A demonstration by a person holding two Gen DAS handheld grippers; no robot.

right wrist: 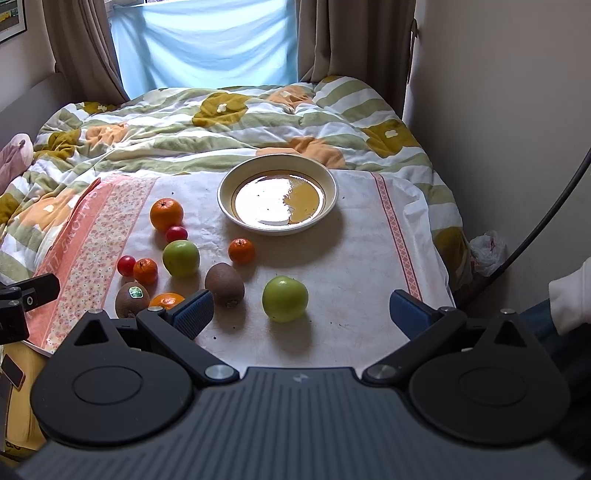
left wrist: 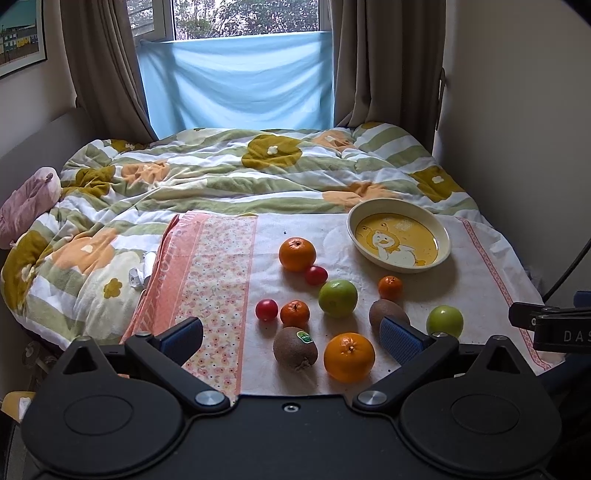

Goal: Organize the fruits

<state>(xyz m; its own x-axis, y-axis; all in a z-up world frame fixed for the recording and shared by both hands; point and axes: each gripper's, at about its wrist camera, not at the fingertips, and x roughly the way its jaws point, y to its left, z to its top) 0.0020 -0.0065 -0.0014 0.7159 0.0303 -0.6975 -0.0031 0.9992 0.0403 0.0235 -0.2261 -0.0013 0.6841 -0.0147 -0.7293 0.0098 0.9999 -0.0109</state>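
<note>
Wide-open left tool [left wrist: 291, 338] above scattered fruit on towel [left wrist: 369, 236], near yellow bowl [left wrist: 399, 236].

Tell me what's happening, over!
Left gripper and right gripper open, holding nothing. Plate empty; ten fruits loose on towel. Path clear.

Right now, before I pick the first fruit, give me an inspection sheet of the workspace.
Surface: white towel with pink borders, spread over a floral quilt.
Job's things: plate holds no fruit; four oranges, two green apples, two kiwis and two red tomatoes lie loose on the towel, nearest the right gripper an apple.
Clutter: small white object on the quilt, left of the towel; cannot tell what.
Grippers: left gripper and right gripper both open, holding nothing.
Cables: dark cable along the right wall.
Surroundings: curtains, window, wall picture.
</note>
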